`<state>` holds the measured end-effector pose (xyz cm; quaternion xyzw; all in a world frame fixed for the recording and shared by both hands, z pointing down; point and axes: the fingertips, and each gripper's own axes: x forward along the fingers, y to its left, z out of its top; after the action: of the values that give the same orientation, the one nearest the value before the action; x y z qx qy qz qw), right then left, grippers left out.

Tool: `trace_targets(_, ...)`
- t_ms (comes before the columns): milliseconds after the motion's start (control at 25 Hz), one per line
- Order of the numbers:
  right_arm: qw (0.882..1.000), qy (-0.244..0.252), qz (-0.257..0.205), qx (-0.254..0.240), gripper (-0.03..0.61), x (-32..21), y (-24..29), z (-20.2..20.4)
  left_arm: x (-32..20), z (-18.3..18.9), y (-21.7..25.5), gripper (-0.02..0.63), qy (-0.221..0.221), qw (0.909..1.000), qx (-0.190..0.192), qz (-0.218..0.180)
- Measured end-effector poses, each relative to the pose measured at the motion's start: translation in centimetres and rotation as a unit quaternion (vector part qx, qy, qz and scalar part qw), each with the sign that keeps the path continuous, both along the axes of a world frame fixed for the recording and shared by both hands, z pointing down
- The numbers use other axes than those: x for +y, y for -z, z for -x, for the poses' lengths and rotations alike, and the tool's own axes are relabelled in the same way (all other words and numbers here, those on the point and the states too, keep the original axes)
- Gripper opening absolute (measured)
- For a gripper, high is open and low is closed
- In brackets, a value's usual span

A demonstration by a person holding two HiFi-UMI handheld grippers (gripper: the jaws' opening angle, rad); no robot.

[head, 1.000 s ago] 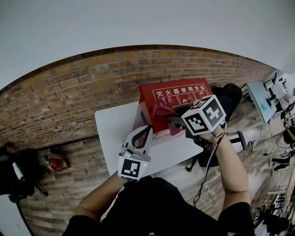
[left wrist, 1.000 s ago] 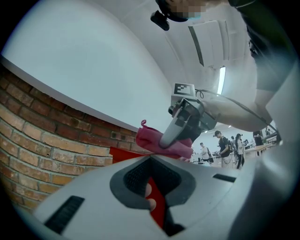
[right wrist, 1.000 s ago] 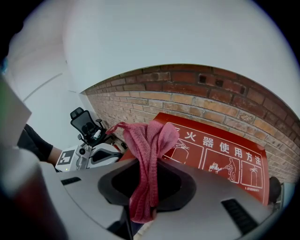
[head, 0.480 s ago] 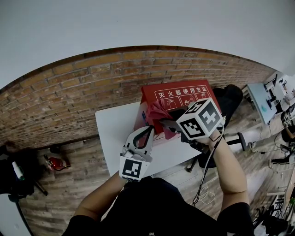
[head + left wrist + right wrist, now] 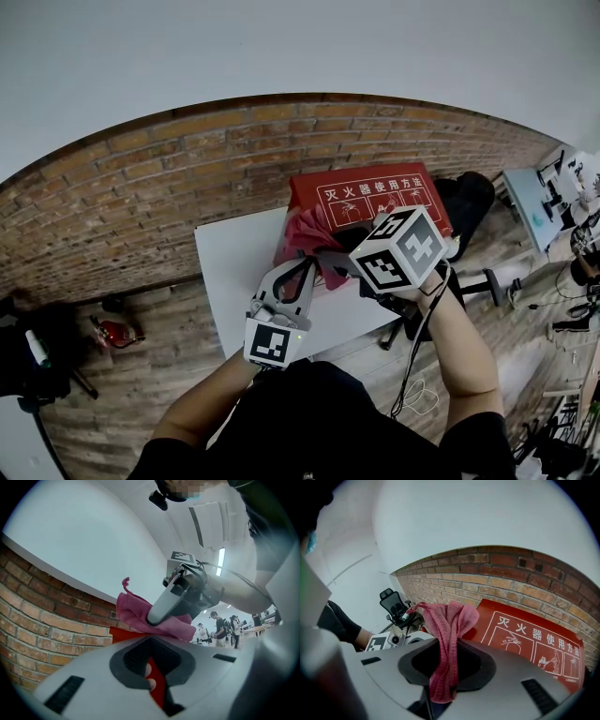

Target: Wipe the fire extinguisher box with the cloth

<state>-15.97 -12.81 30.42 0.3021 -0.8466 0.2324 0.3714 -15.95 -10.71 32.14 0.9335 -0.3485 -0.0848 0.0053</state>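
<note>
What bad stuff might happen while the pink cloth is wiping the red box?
1. The right gripper pinches only a bunched fold of the cloth, so rubbing may tug it loose.
2. Its jaws are hard; if the cloth shifts, they may scrape the fire extinguisher box.
3. The shut left gripper sits close by at the box's end, so the two grippers may bump.

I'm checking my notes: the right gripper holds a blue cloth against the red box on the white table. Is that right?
Not quite: the cloth is pink, not blue, as the right gripper view shows. The right gripper holds it against the red box on the white table.
</note>
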Motion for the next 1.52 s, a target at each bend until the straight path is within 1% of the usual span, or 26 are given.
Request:
trace_targets(240, 1.0, -0.006, -0.009, -0.008, 0.1, 0.0, 0.4, 0.8, 0.2, 0.4, 0.1, 0.032, -0.003, 1.0, -0.004, -0.005)
trace_targets(440, 0.999, -0.014, -0.018, -0.029, 0.1, -0.1, 0.8, 1.4, 0.5, 1.7, -0.1, 0.032, 0.003, 1.0, -0.008, -0.002)
trace_targets(600, 0.997, -0.025, -0.032, -0.059, 0.1, -0.3, 1.3, 1.8, 0.7, 3.0, -0.6, 0.032, 0.012, 0.9998, -0.014, 0.0)
trace_targets(720, 0.993, -0.041, -0.045, -0.099, 0.1, -0.6, 2.3, 2.0, 0.9, 4.1, -0.9, 0.032, 0.018, 0.9996, -0.021, 0.002)
trace_targets(800, 0.988, -0.052, -0.062, -0.13, 0.1, -0.8, 3.2, 2.0, 1.1, 4.8, -1.0, 0.032, 0.022, 0.9995, -0.023, 0.003)
trace_targets(920, 0.975, -0.069, -0.096, -0.19, 0.1, -0.9, 4.8, 1.4, 1.4, 5.5, -1.0, 0.032, 0.024, 0.9994, -0.026, 0.003)
trace_targets(1120, 0.94, -0.103, -0.14, -0.293, 0.1, -0.3, 7.2, -0.8, 2.1, 6.1, -1.0, 0.032, 0.024, 0.9993, -0.027, 0.005)
trace_targets(1280, 0.915, -0.117, -0.163, -0.35, 0.1, 1.1, 8.6, -3.1, 2.9, 5.9, -0.5, 0.032, 0.018, 0.9994, -0.03, -0.002)
trace_targets(1360, 0.9, -0.125, -0.171, -0.38, 0.1, 1.9, 9.3, -4.5, 3.4, 5.5, 0.0, 0.032, 0.014, 0.9995, -0.029, -0.005)
trace_targets(1520, 0.873, -0.135, -0.178, -0.433, 0.1, 3.3, 10.5, -7.7, 4.1, 4.9, 1.6, 0.032, 0.014, 0.9991, -0.03, -0.026)
